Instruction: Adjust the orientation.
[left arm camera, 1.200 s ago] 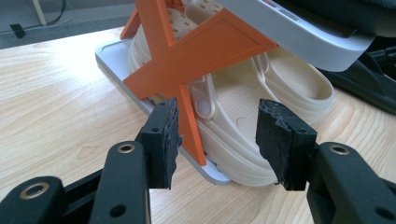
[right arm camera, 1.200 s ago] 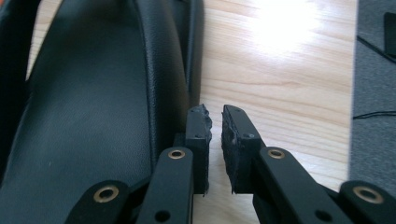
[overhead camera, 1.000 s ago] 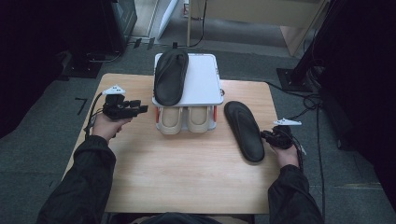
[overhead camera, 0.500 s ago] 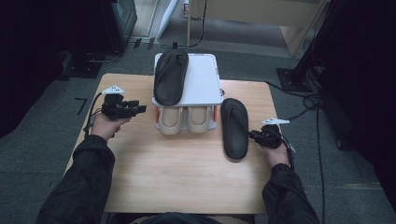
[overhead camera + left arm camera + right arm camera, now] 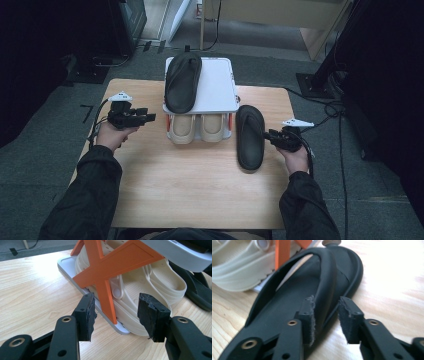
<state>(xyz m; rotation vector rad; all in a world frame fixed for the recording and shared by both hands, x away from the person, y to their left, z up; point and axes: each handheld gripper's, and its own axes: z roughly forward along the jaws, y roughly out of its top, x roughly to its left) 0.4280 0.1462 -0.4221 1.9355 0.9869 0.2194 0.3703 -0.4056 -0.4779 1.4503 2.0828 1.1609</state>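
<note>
A black flip-flop (image 5: 249, 137) lies flat on the wooden table (image 5: 200, 185), just right of a white shoe rack (image 5: 216, 85). My right gripper (image 5: 270, 135) is at the flip-flop's right edge. Its jaws have just been opening and now stand astride the strap (image 5: 325, 280) without pressing it, so my right gripper (image 5: 327, 315) is open. The matching black flip-flop (image 5: 182, 82) rests on the rack's top shelf. My left gripper (image 5: 150, 118) hovers left of the rack, open and holding nothing. In its own view my left gripper (image 5: 116, 315) faces the rack's orange cross brace (image 5: 107, 272).
A pair of cream clogs (image 5: 197, 127) fills the rack's lower shelf, also seen as cream clogs (image 5: 140, 282) behind the brace. Bare tabletop lies in front of the rack. Cables and dark furniture legs stand on the grey floor (image 5: 350, 165) around the table.
My right hand has slid the black flip-flop left toward the rack and turned it straighter, then its jaws opened off it. The left hand has stayed put.
</note>
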